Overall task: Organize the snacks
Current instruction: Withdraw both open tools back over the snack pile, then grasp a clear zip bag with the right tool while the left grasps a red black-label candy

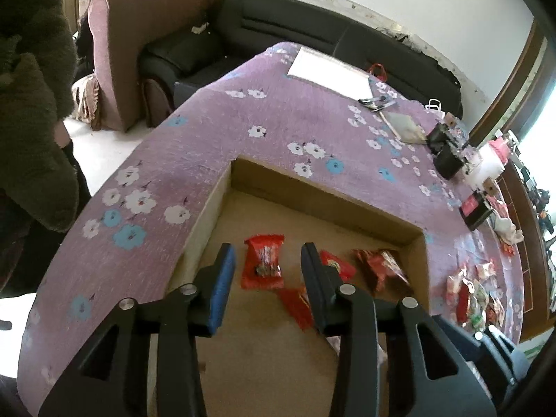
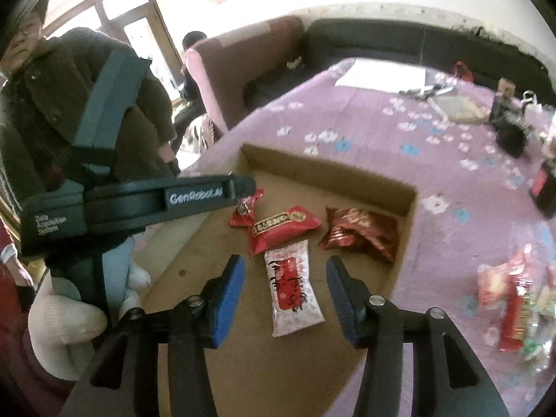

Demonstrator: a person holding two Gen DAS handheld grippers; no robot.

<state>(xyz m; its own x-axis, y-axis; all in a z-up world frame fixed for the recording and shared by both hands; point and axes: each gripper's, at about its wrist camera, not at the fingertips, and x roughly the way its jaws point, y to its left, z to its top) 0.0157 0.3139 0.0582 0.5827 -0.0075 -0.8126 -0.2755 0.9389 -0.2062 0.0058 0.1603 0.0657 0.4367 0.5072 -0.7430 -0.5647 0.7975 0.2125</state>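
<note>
Four snack packets lie on the floor of a shallow cardboard box (image 2: 410,194) that sits on a purple flowered tablecloth (image 1: 215,132). Toward the far left of the group is a small red candy packet (image 2: 245,210), beside it a red packet with a yellow label (image 2: 283,227), at the far right a crinkled dark red packet (image 2: 361,232), and nearest the camera a white packet with red print (image 2: 293,293). From the right wrist view, the right gripper (image 2: 283,297) hangs over the box with its blue pads spread on either side of the white packet, neither pad touching it. From the left wrist view, the left gripper (image 1: 266,278) is also parted, empty, over the box with the small red candy packet (image 1: 264,266) lying on the box floor between its fingers. More loose snacks (image 2: 517,305) are piled on the cloth to the right of the box. A white sheet (image 1: 330,69) lies at the far end of the table. Beyond it stands a black sofa (image 1: 312,21). A person in a dark fleece coat (image 2: 62,104) stands at the left
</note>
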